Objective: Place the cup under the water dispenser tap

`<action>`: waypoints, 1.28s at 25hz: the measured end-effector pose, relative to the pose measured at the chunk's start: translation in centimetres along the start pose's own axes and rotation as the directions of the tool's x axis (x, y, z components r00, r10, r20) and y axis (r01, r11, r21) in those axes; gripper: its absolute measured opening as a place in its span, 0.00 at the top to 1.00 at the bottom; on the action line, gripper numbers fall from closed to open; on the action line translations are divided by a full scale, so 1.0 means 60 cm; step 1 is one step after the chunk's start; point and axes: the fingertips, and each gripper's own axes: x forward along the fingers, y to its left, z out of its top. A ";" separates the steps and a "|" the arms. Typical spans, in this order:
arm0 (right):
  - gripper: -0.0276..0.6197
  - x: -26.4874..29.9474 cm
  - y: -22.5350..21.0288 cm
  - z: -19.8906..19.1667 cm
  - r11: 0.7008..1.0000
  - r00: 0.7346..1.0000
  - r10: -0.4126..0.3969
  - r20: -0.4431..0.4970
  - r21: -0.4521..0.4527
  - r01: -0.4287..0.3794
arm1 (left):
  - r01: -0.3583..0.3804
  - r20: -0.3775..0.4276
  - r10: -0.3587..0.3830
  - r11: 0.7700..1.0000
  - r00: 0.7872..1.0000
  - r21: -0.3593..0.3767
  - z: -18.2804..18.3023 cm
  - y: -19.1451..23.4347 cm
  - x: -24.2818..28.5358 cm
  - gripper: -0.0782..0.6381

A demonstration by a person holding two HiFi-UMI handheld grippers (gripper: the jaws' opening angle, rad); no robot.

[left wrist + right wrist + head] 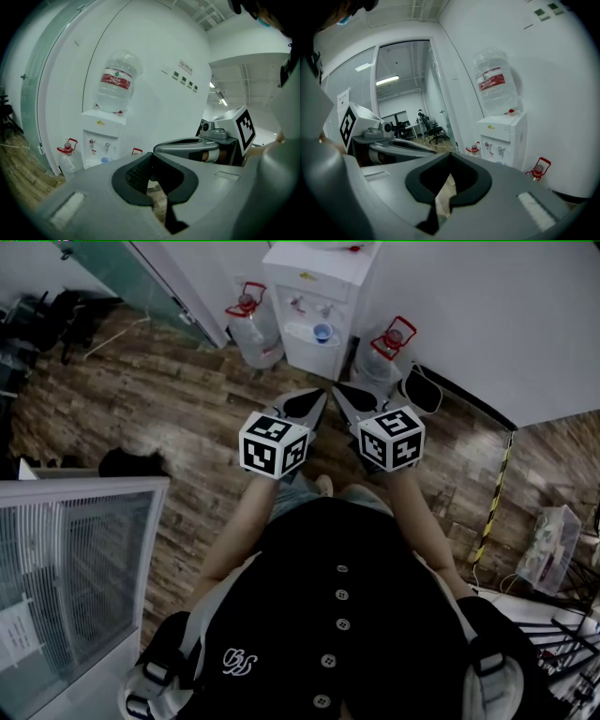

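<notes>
One blue cup [322, 332] on water dispenser tray [302, 334], two jugs [255, 336] beside

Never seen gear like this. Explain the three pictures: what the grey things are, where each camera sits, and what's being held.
No robot here: a person holds two hand grippers. The head view looks down from the person's head at the left gripper and right gripper above a wooden floor. The other two pictures come from cameras riding on each gripper. Both pairs of jaws are shut and empty. Ahead stands a water dispenser, with a blue cup on its tray.
</notes>
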 end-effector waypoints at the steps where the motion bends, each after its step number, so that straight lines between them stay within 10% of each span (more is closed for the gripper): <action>1: 0.95 0.001 0.001 -0.002 1.000 1.000 0.002 -0.004 0.001 -0.002 | -0.001 -0.003 0.001 1.000 1.000 0.003 -0.001 0.000 0.000 0.89; 32: 0.96 0.006 -0.011 -0.009 0.999 0.999 -0.038 -0.033 -0.039 0.036 | 0.000 -0.018 0.000 1.000 1.000 -0.023 -0.011 0.011 0.012 0.89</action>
